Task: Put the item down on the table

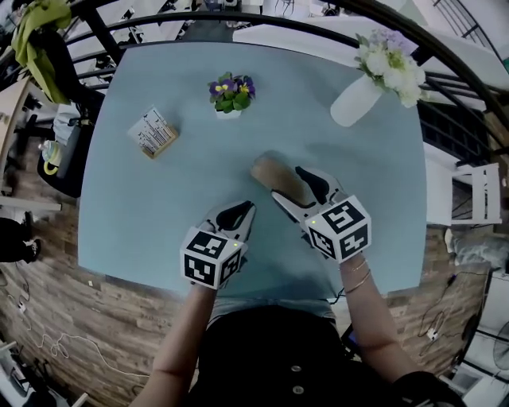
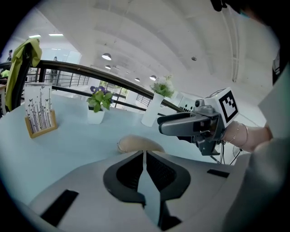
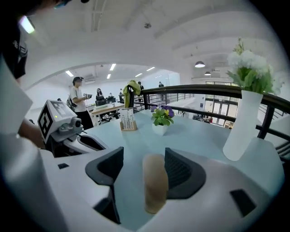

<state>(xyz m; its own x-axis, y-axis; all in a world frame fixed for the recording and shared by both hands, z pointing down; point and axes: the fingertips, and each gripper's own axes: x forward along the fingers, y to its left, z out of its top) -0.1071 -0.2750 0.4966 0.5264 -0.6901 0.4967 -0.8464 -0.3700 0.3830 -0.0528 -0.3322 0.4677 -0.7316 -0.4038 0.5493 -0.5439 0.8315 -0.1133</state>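
The item is a tan, loaf-shaped roll [image 1: 273, 172] lying on the pale blue table [image 1: 143, 222], just right of its middle. My right gripper [image 1: 288, 183] stands open around it. In the right gripper view the roll [image 3: 155, 181] lies close beside the right pad [image 3: 179, 170], and a wide gap separates it from the left pad [image 3: 111, 165]. My left gripper [image 1: 246, 208] hovers near the table's front edge, left of the roll, with its jaws shut on nothing. From the left gripper view the roll [image 2: 136, 143] lies just ahead of the closed jaws.
A small pot of purple flowers [image 1: 231, 94] stands at the back middle. A white vase with white flowers [image 1: 359, 95] is at the back right, a card holder [image 1: 153, 133] at the left. A dark railing [image 1: 199, 24] curves round the table's far side.
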